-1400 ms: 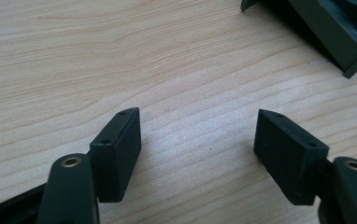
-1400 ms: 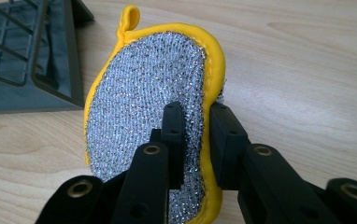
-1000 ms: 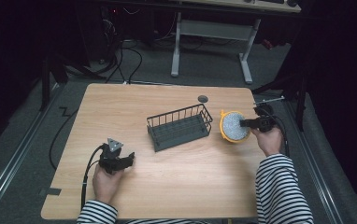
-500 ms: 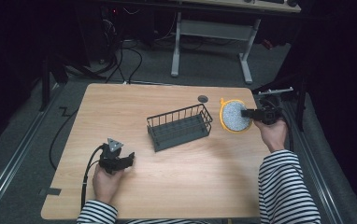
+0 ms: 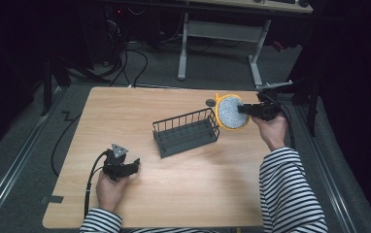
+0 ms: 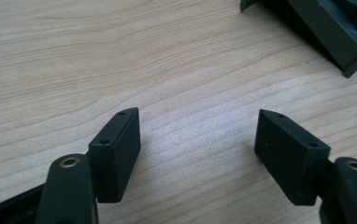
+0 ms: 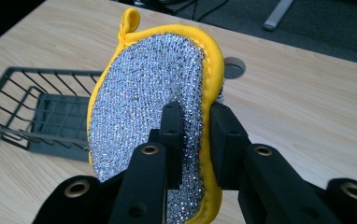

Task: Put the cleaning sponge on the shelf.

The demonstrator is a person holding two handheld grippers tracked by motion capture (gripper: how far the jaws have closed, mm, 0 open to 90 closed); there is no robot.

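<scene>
the scrubber (image 7: 148, 102) hangs above the table (image 5: 125, 111) beside the rack (image 5: 186, 132), pinched by one edge in the right gripper (image 7: 193, 135), so it could flop or slip free, its back hidden, while the left gripper (image 6: 197, 140) rests wide open, holding nothing.

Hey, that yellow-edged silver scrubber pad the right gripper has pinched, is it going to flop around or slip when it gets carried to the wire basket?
The scrubber pad probably flexes: it curves around the right gripper, pinched at one edge. It holds nearly upright, so it seems light and fairly springy. Its rough glittery mesh likely resists slipping. The wire basket lies close by.
</scene>
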